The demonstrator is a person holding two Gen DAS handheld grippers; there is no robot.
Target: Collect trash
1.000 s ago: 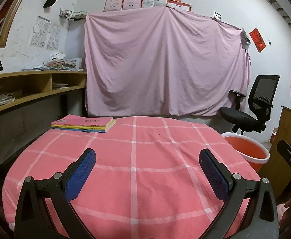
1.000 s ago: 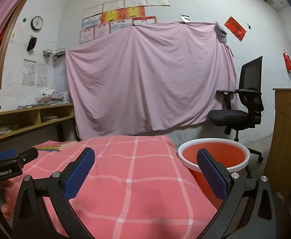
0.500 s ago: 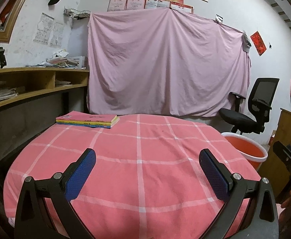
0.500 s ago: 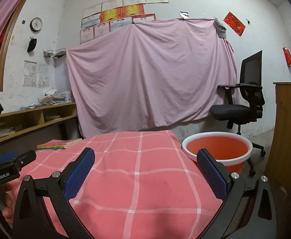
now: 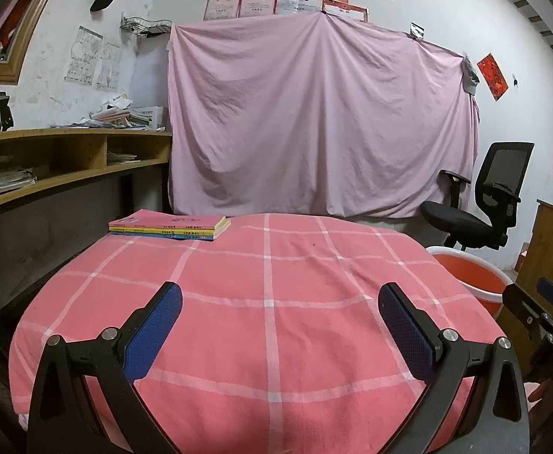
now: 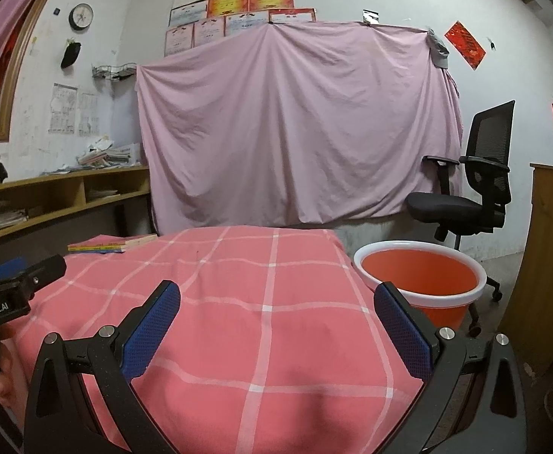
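Note:
An orange bucket with a white rim [image 6: 420,283] stands on the floor at the right of the table; its edge also shows in the left wrist view [image 5: 473,276]. No loose trash shows on the pink checked tablecloth [image 5: 269,287]. My left gripper [image 5: 276,325] is open and empty over the near edge of the table. My right gripper [image 6: 272,321] is open and empty over the table's near right part, left of the bucket.
A stack of books [image 5: 170,225] lies at the far left of the table. A black office chair [image 6: 469,196] stands behind the bucket. A wooden shelf desk [image 5: 49,166] runs along the left wall. A wooden cabinet [image 6: 549,257] stands at the right.
Both grippers have drawn back and tilted up a little, so the table sits lower in both views. Both stay open and empty.

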